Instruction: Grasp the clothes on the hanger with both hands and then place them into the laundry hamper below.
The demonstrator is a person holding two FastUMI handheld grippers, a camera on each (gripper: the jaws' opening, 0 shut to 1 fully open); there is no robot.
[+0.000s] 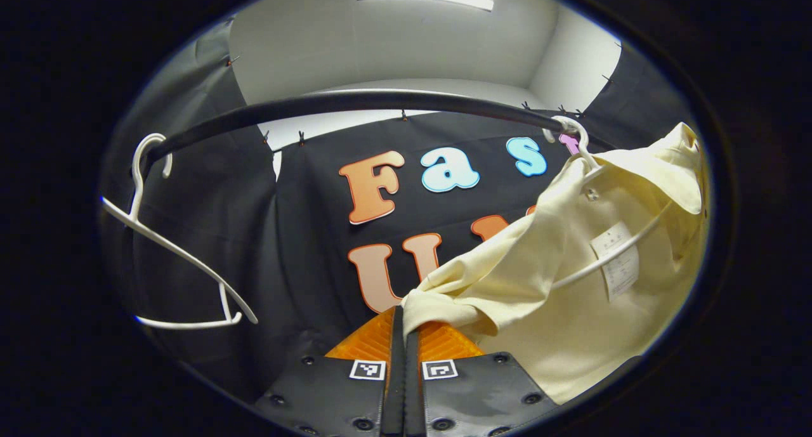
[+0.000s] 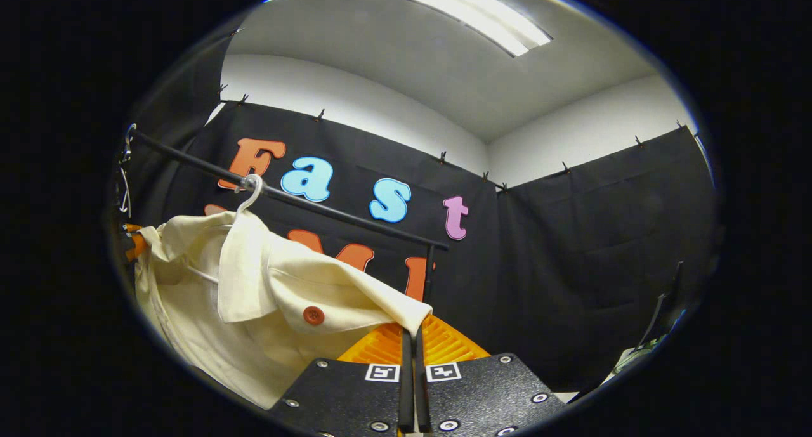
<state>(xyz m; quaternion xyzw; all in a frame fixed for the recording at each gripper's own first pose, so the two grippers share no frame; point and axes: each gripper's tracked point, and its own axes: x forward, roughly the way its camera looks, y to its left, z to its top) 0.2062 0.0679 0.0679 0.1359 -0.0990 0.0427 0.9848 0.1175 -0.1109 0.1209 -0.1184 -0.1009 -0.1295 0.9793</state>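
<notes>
A cream shirt (image 1: 571, 285) hangs on a white hanger (image 1: 580, 145) from the black rail (image 1: 355, 102). In the left gripper view my left gripper (image 1: 404, 319) is shut on a bunched fold of the shirt's shoulder, the cloth stretching up to the right toward the hanger. In the right gripper view the same shirt (image 2: 254, 297), with a red button (image 2: 313, 315), spreads to the left. My right gripper (image 2: 413, 329) is shut on its other shoulder edge. The other gripper's fingers (image 2: 132, 241) peek out at the shirt's far left end. The shirt is pulled taut between both grippers.
An empty white hanger (image 1: 171, 253) hangs at the left end of the rail. The rail (image 2: 317, 210) ends at a black upright post (image 2: 429, 275). A dark stand (image 2: 660, 316) shows at the far right.
</notes>
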